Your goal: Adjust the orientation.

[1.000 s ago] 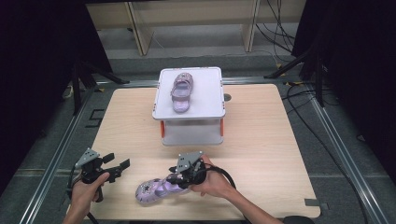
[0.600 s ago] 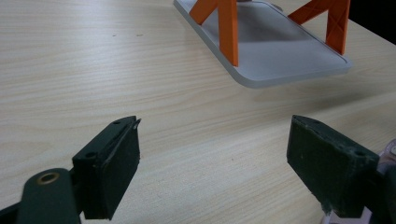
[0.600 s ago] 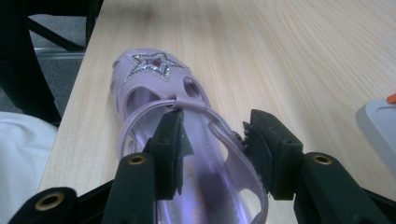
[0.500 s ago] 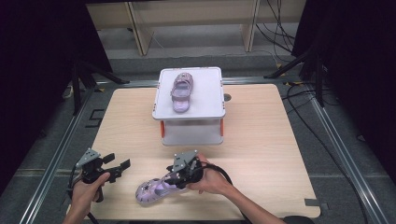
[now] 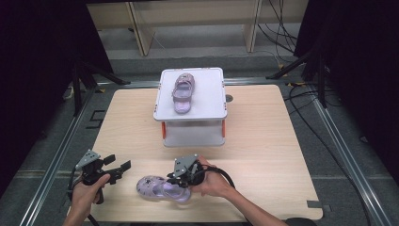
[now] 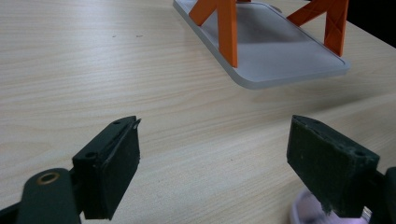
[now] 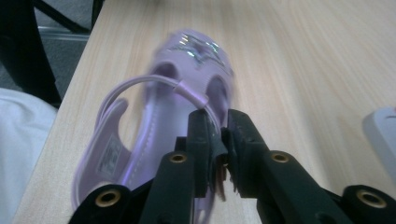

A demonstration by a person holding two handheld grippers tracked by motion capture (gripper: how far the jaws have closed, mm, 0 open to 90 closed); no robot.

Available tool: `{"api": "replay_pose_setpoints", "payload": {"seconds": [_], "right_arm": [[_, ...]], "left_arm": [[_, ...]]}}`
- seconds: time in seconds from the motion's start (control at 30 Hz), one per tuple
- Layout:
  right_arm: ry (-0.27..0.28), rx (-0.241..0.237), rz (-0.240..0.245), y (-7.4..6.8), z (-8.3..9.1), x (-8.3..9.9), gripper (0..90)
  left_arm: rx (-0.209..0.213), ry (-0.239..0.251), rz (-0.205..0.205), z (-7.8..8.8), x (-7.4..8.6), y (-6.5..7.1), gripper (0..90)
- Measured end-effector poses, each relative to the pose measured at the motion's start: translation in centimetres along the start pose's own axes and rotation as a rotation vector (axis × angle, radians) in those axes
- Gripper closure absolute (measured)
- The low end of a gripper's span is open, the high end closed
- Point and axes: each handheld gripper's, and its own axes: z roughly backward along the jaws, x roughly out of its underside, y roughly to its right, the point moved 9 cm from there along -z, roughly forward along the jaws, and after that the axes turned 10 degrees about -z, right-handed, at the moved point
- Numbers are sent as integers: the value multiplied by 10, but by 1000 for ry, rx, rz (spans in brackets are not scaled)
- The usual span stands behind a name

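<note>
Right gripper (image 7: 218, 140): jaws closed on the side wall of a lilac clog sandal (image 5: 162, 188), which is seen at lower centre of the high view on the wooden table (image 5: 263, 136). Left gripper (image 5: 117, 170): jaws held wide apart, nothing gripped, lower left. A second lilac sandal (image 5: 182, 92) is seen on a white orange-legged stand (image 5: 209, 96), upper centre.

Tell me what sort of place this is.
Probably a lab or studio set up for recording manipulation demos: a wooden table inside a metal frame with dark curtains around it, cables trailing on the floor, and a person working hand-held grippers on purple children's sandals.
</note>
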Motion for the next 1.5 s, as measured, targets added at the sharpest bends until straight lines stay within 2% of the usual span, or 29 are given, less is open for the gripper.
{"api": "replay_pose_setpoints", "payload": {"seconds": [0.03,0.1,0.13,0.17,0.2,0.23,0.27,0.3,0.47,0.57,0.67,0.73,0.77,0.87,0.9,1.0,1.03,1.07,1.1,1.2,1.23,1.27,1.3,1.33,1.37,1.4,1.47,1.5], "right_arm": [[5,15,30,3,2,-1,812],[11,41,32,6,9,0,815],[14,66,21,9,14,2,817],[18,73,23,11,17,2,818],[31,71,14,11,21,2,819],[33,85,-6,13,25,4,819],[36,93,0,16,29,5,820],[34,111,-15,18,33,7,820],[34,182,-91,25,50,18,819],[33,201,-129,27,57,25,812],[38,180,-176,23,57,32,787],[47,155,-234,17,56,34,762],[63,147,-275,14,55,34,751],[65,124,-292,6,54,34,741],[67,122,-315,4,54,34,738],[85,107,-332,3,54,33,705],[87,104,-315,4,53,32,671],[101,115,-326,2,52,30,647],[95,108,-281,3,51,30,630],[105,130,-220,0,50,26,594],[118,137,-210,-1,49,24,577],[116,143,-192,-1,50,23,568],[118,159,-176,0,49,22,556],[114,164,-167,-1,49,22,550],[108,171,-152,-1,48,23,542],[109,178,-144,-2,47,22,538],[102,169,-135,-5,45,22,533],[105,176,-128,-5,44,21,533]], "left_arm": [[-2,0,11,0,0,0,166],[-3,-11,0,0,1,0,166],[-15,-24,22,1,2,1,166],[0,-6,15,-1,1,2,166],[4,-1,3,-1,0,1,166],[-14,-22,19,1,1,1,166],[-2,-7,-7,0,0,0,166],[-6,-4,32,0,0,2,166],[-6,-5,32,0,0,2,166],[-3,-4,28,0,0,2,166],[-5,-4,27,0,0,2,166],[2,-1,9,-1,0,2,166],[-18,-24,26,1,2,2,166],[-13,-20,11,1,1,1,166],[1,-1,6,-1,0,2,166],[-2,-3,18,0,0,2,166],[-4,-3,25,0,0,2,166],[-4,-4,27,0,0,2,166],[-4,-4,29,0,0,2,166],[-4,-4,25,0,0,3,166],[-2,-2,20,0,0,2,166],[6,0,-11,-1,-1,1,166],[-17,-27,21,1,2,1,166],[2,-4,-10,-1,0,1,166],[4,-3,-15,-1,0,1,166],[-17,-27,17,1,2,1,166],[2,-3,2,-1,0,1,166],[0,-4,18,-1,1,2,166]]}}
